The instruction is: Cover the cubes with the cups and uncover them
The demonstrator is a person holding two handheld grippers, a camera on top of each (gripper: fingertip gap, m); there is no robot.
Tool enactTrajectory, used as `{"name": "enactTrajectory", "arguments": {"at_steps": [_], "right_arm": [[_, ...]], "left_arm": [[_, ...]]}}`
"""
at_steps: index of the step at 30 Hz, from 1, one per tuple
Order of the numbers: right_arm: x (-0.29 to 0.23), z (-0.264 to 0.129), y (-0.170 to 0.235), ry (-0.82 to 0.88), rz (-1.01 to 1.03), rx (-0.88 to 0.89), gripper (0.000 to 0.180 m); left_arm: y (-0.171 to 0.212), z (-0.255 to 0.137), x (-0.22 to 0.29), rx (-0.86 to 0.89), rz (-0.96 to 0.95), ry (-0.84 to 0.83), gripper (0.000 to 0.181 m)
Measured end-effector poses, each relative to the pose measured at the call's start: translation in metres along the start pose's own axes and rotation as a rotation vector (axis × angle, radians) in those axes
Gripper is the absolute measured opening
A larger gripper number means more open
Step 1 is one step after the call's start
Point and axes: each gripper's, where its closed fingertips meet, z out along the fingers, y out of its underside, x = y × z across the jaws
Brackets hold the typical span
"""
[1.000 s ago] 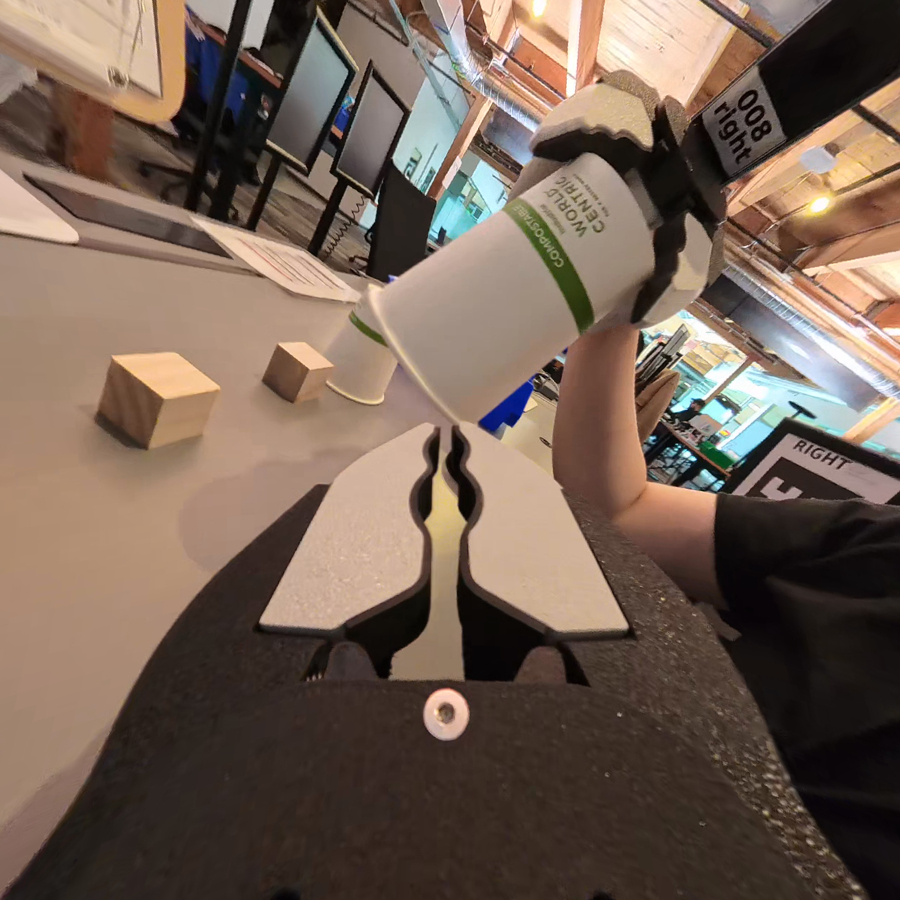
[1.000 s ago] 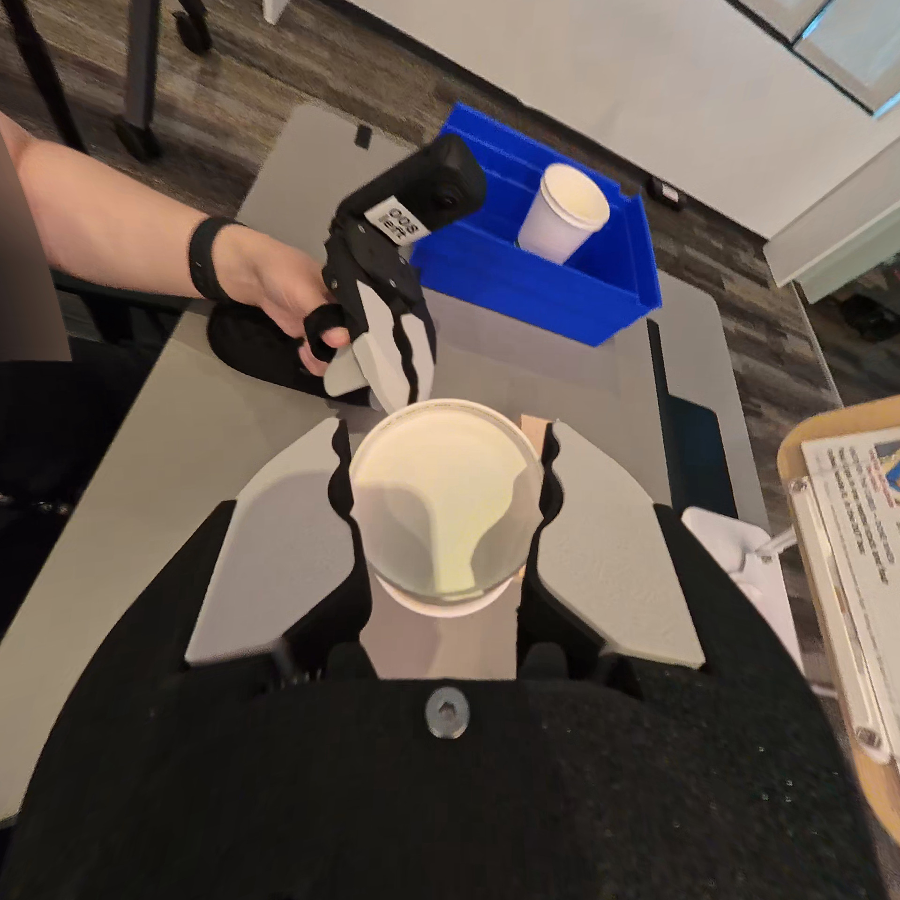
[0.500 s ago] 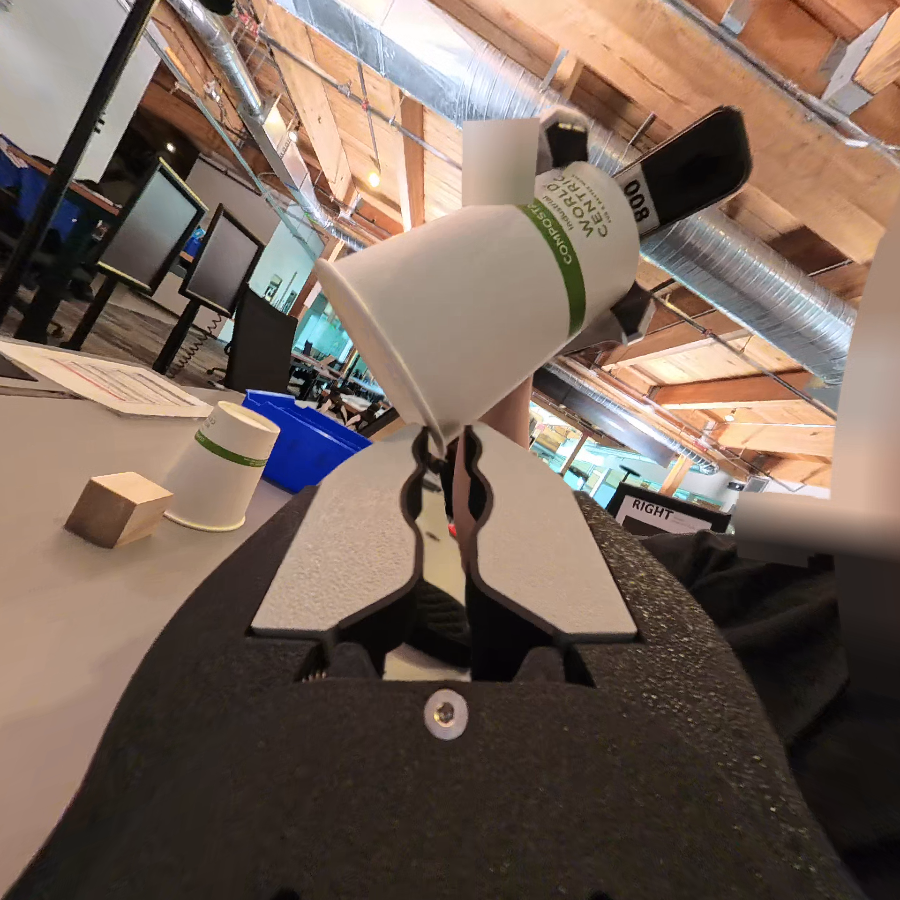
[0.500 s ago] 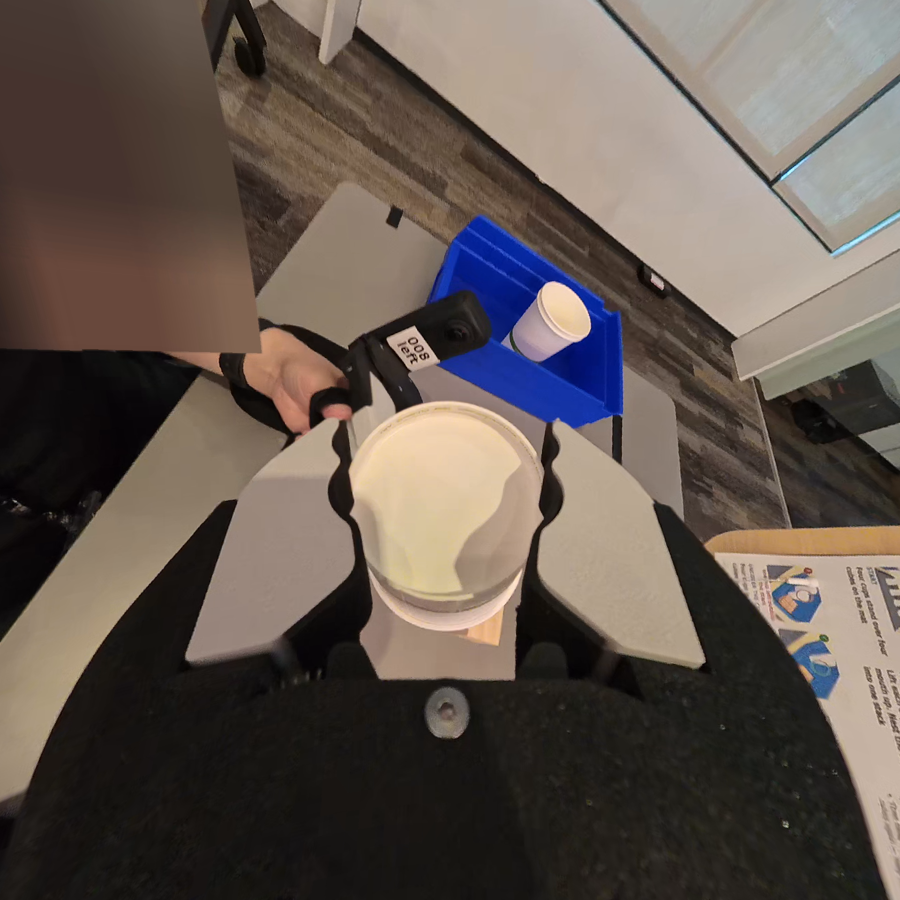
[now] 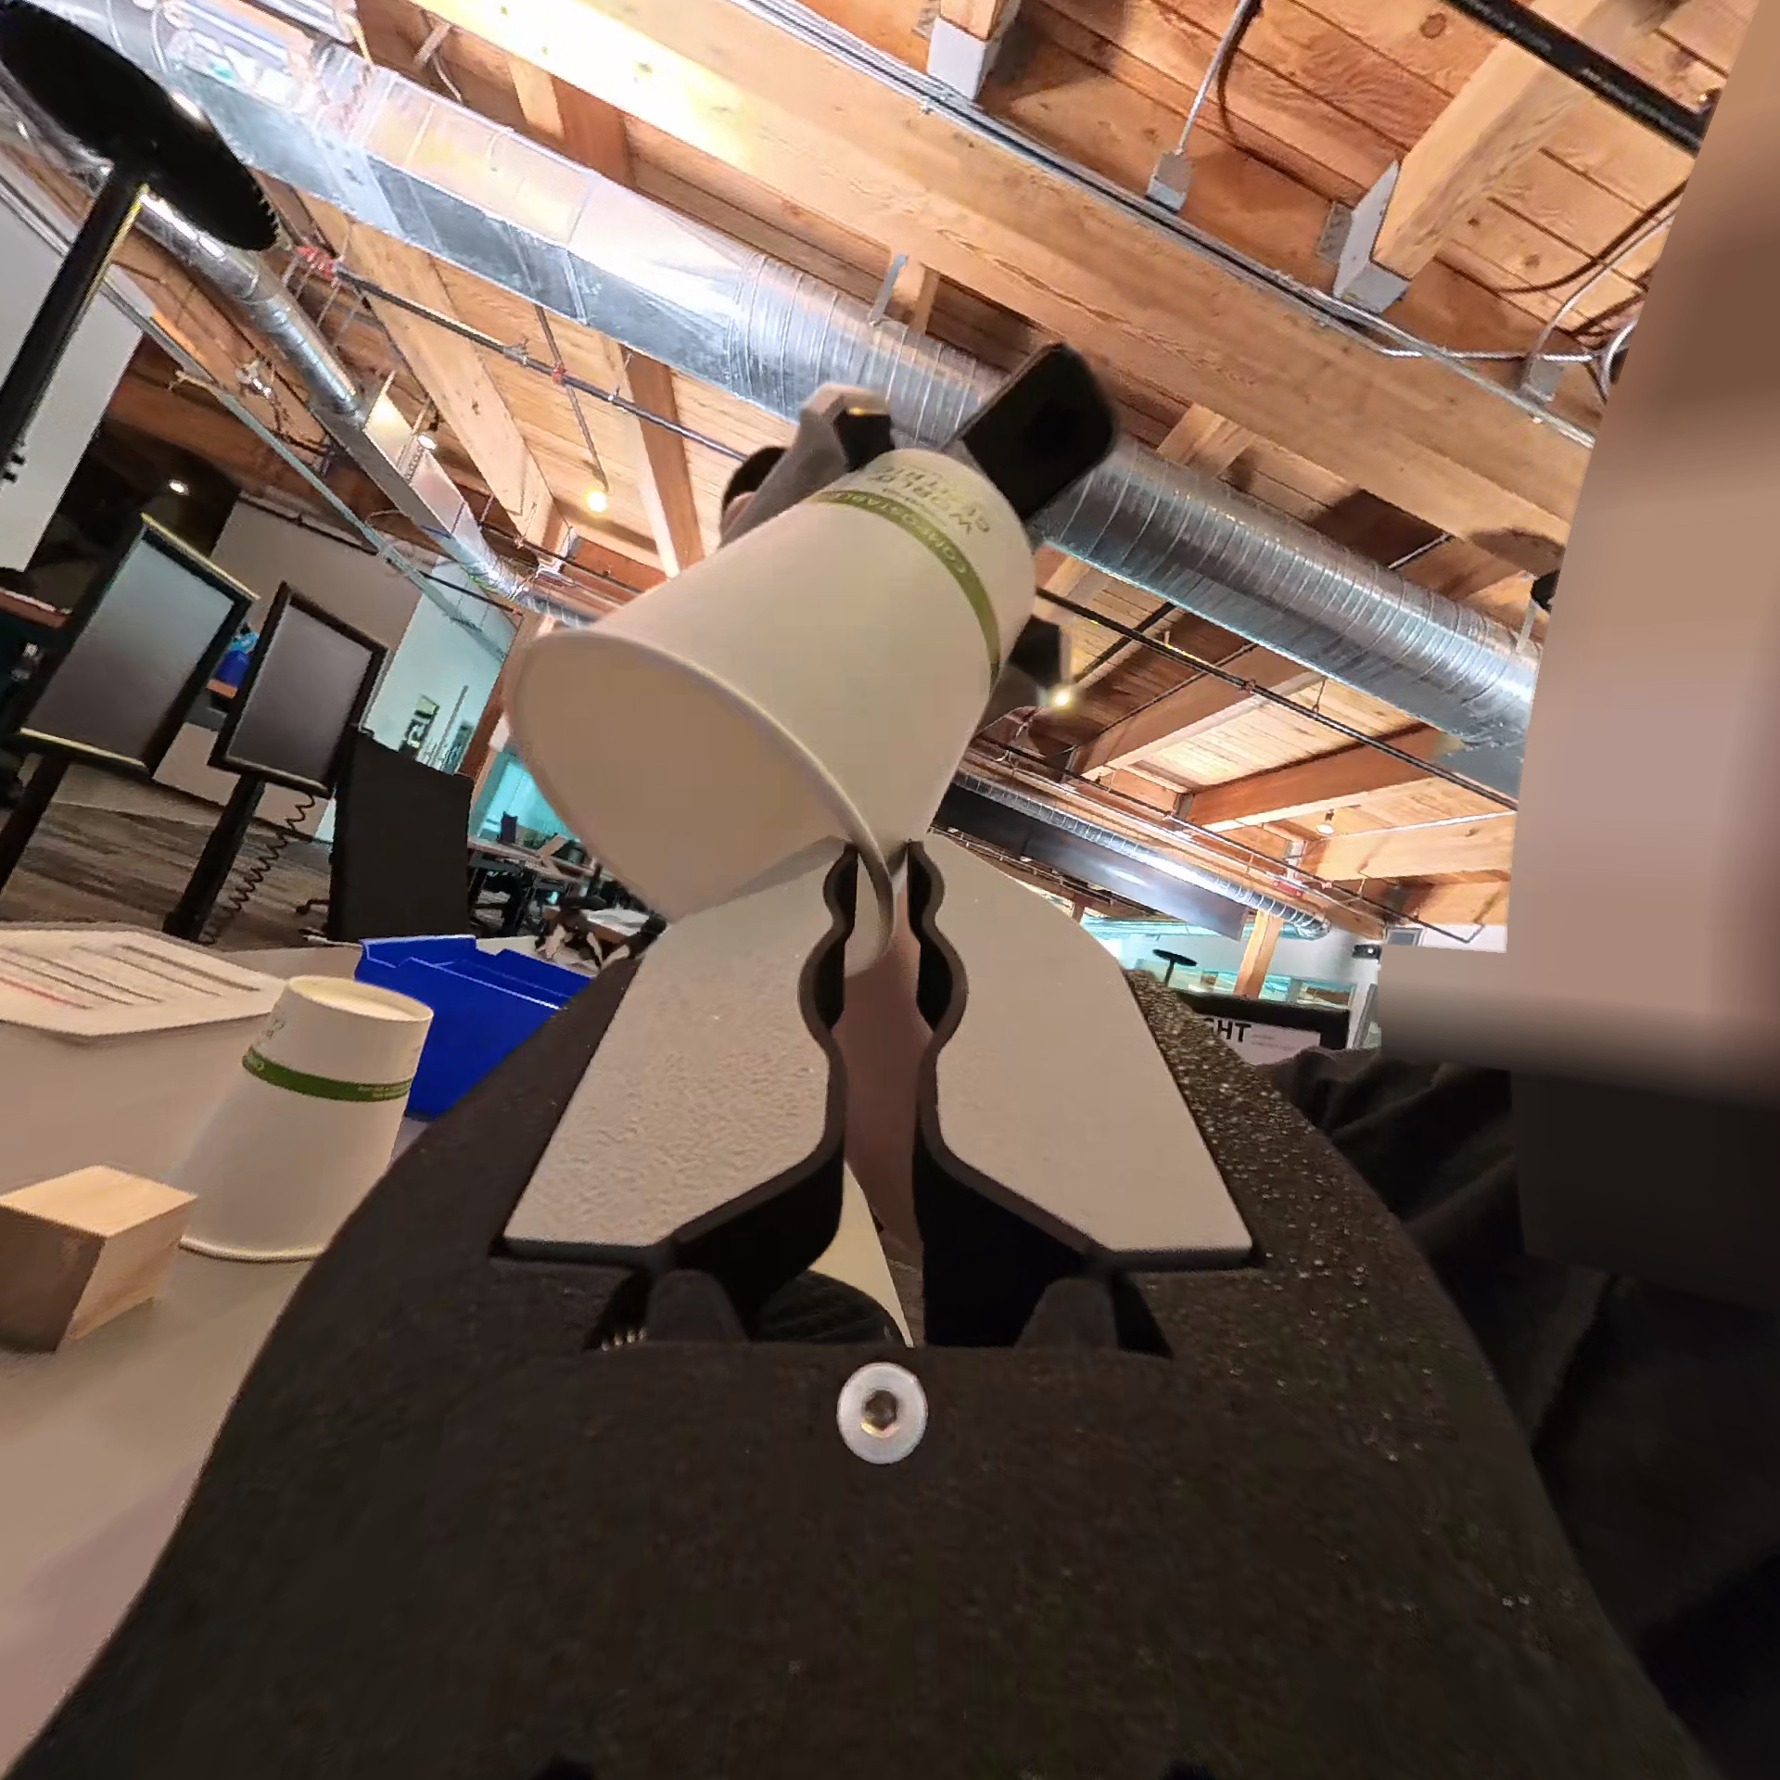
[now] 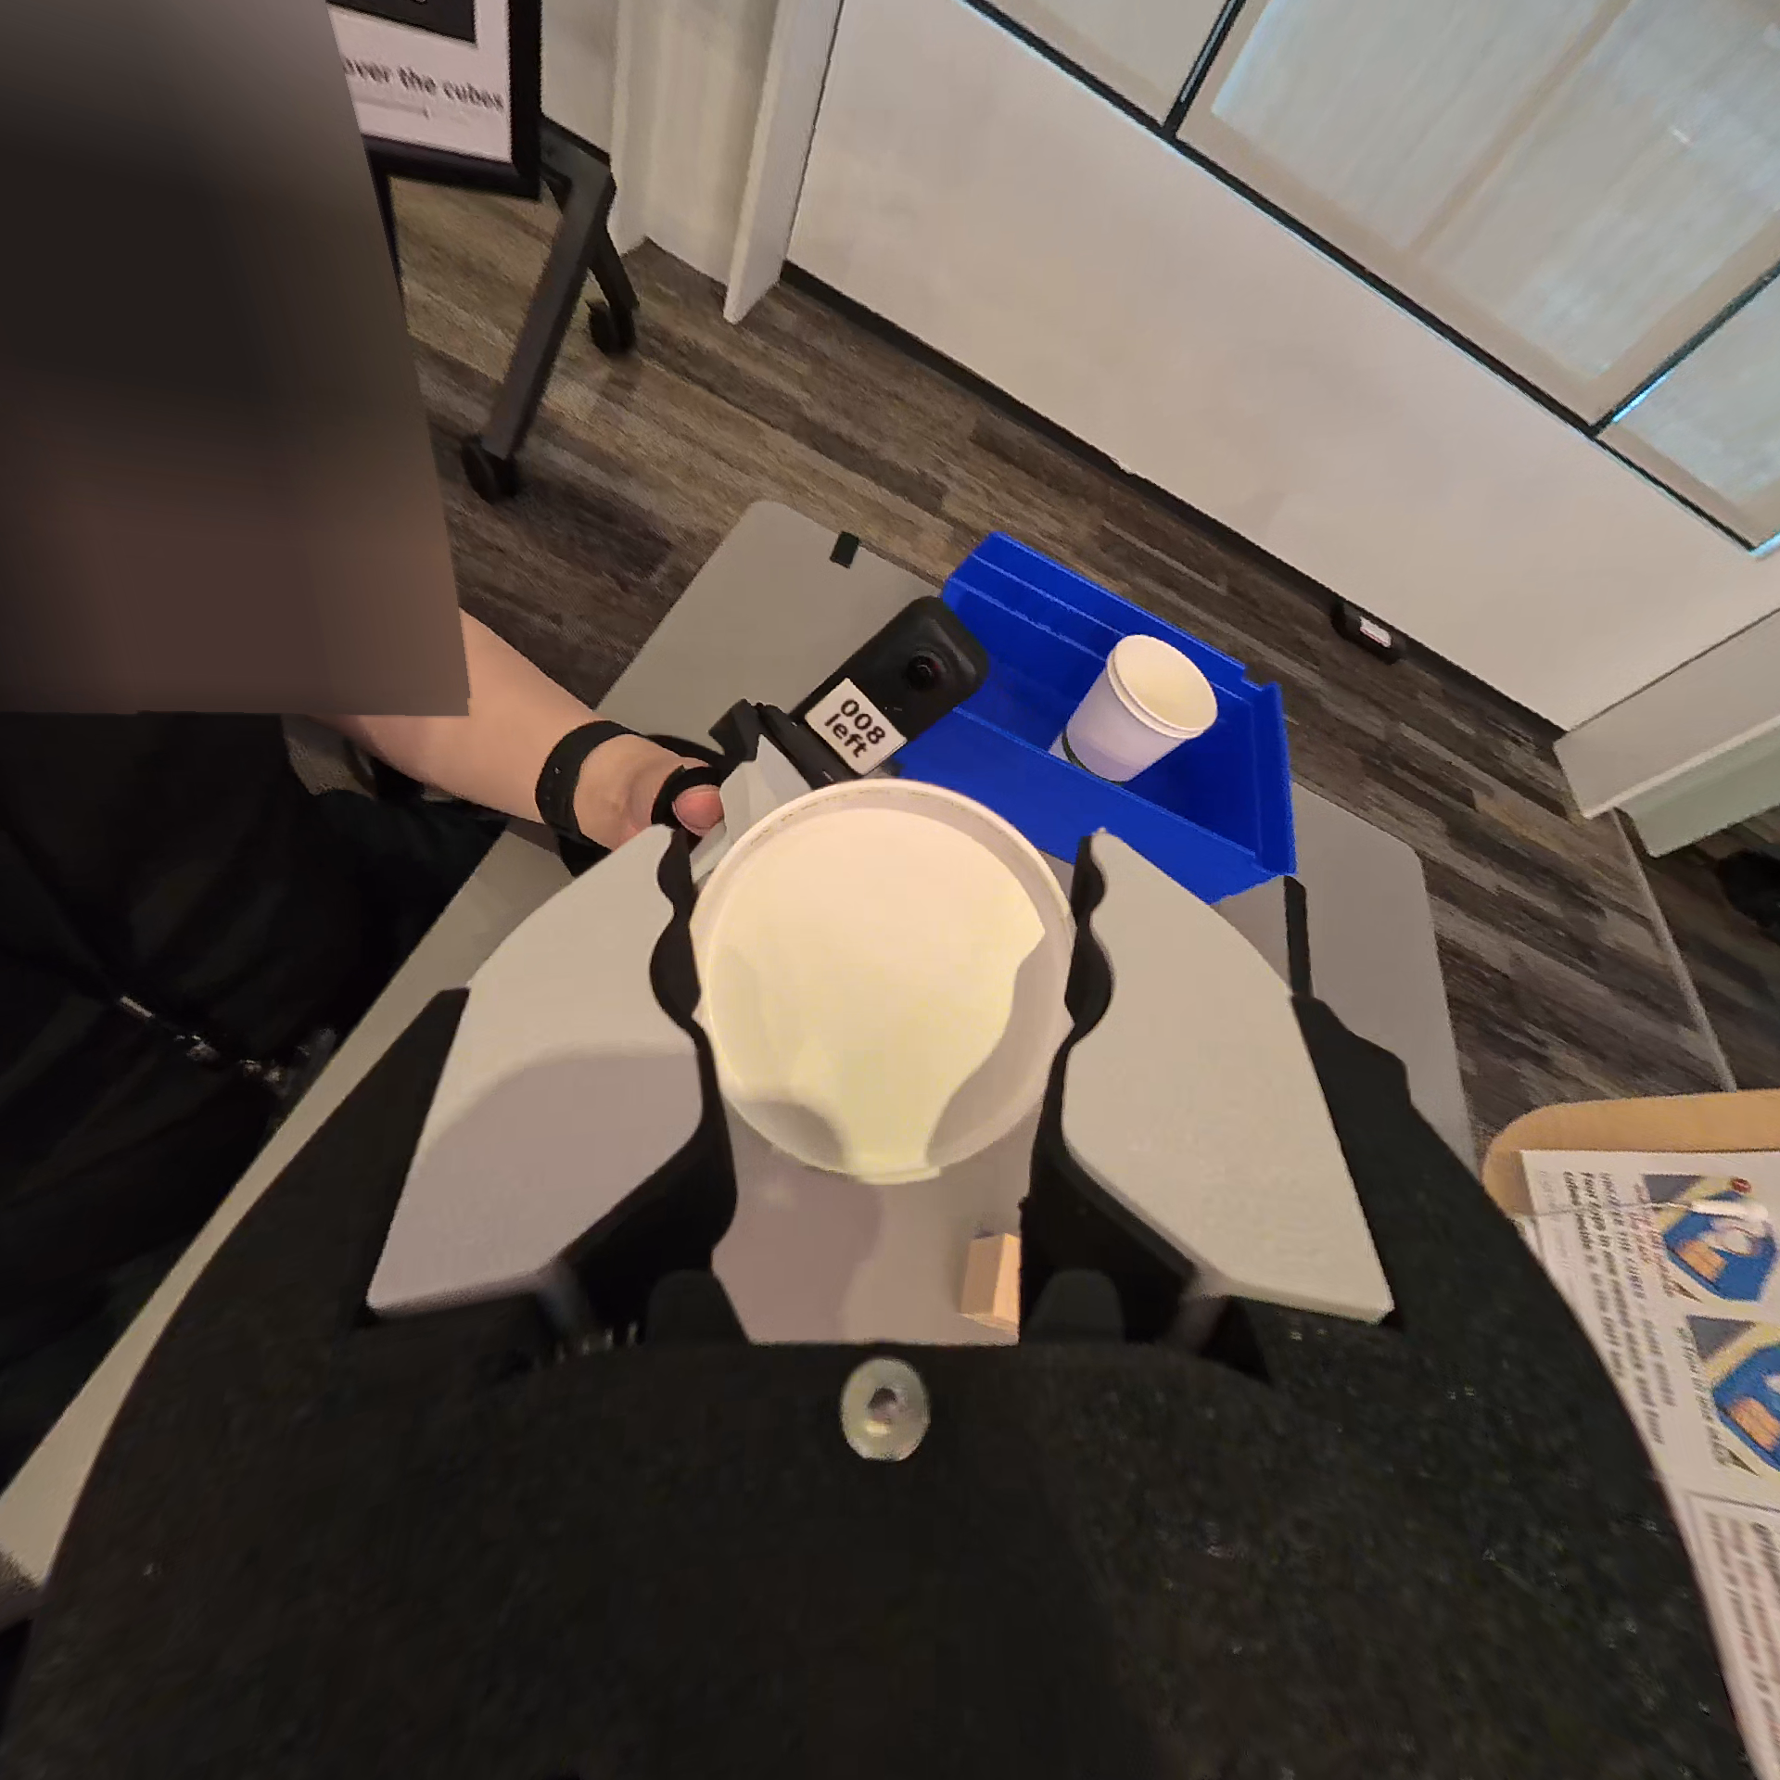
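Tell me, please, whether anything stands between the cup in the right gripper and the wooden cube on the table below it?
Nothing visible does: the cup hangs mouth-down in the right gripper, and only bare table separates it from the cube.

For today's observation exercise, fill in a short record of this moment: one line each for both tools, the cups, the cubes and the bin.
right tool: shut on a white paper cup, held up over the table, mouth tilted down
left tool: shut, holding nothing, pointing upward
cup on table: upside down, beside a wooden cube
cube under held cup: uncovered on the grey table
blue bin: at the table's far edge, one upright cup inside
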Motion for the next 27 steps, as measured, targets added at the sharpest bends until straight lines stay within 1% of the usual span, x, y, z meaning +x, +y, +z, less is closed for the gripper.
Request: {"name": "enactTrajectory", "arguments": {"at_steps": [5,7,10,12,16,21,25,27], "right_arm": [[0.004,-0.003,0.006,-0.004,0.027,0.05,0.075],[0.002,-0.004,0.01,-0.021,0.03,0.055,0.075],[-0.001,-0.004,0.02,-0.047,0.033,0.04,0.075],[-0.002,-0.004,0.025,-0.057,0.04,0.029,0.075],[0.001,-0.002,0.037,0.004,0.0,-0.047,0.075],[0.003,0.0,0.054,0.102,-0.105,-0.24,0.081],[0.001,0.0,0.047,0.138,-0.174,-0.247,0.081],[-0.002,-0.001,0.045,0.132,-0.196,-0.259,0.075]], "left_arm": [[-0.008,0.0,0.006,0.021,-0.007,0.001,0.006],[-0.009,-0.001,0.012,0.031,-0.02,0.025,0.004],[-0.01,-0.001,0.021,0.033,-0.047,0.072,0.003],[-0.009,-0.002,0.022,0.019,-0.039,0.07,0.004],[-0.008,-0.006,0.014,-0.011,0.001,-0.011,0.002],[-0.012,-0.012,0.023,-0.004,0.028,0.002,0.002],[-0.008,-0.014,0.025,-0.049,0.082,-0.026,0.002],[-0.007,-0.015,0.026,-0.061,0.1,-0.035,0.002]]}}
